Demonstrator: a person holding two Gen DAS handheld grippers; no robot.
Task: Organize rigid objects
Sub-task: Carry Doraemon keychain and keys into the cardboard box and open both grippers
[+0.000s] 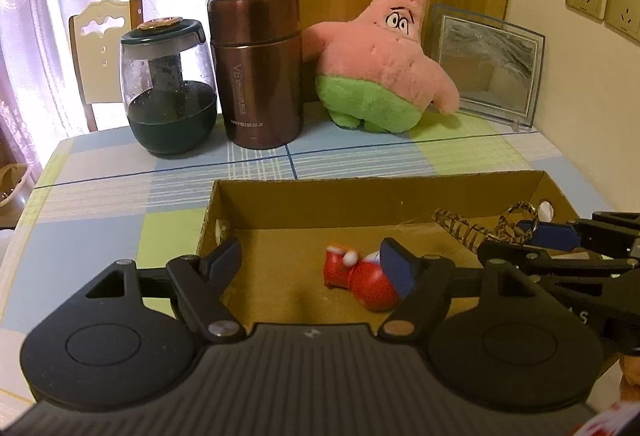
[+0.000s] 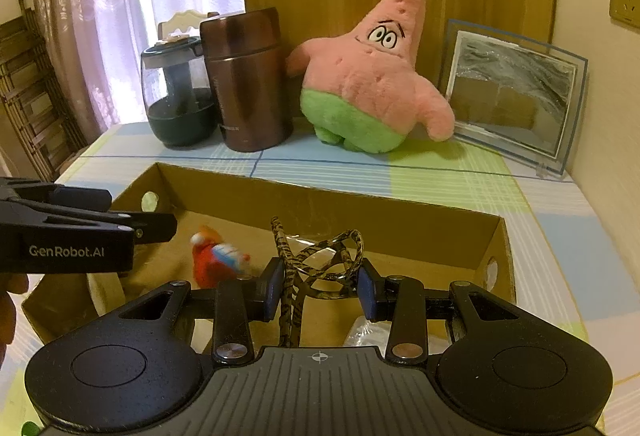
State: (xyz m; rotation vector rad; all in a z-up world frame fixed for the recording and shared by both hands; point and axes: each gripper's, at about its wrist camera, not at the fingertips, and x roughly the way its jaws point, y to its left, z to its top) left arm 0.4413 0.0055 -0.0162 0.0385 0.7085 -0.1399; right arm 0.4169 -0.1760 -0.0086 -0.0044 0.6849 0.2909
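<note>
Red figurine (image 1: 362,278), tiger-striped glasses (image 2: 320,268), brown cardboard box (image 1: 360,196), pink-and-green starfish plush (image 1: 384,64), plaid blue-green tablecloth (image 1: 120,188).

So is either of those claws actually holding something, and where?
The right gripper pinches the tiger-striped glasses by the frame, above the cardboard box. The left gripper is open, holding nothing.

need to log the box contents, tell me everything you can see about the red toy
The red toy is a small glossy figure, hard plastic by its look, red with white and a little blue. It lies on its side on the floor of the cardboard box, under the open left gripper. Nothing grips it. The right view blurs it.
</note>
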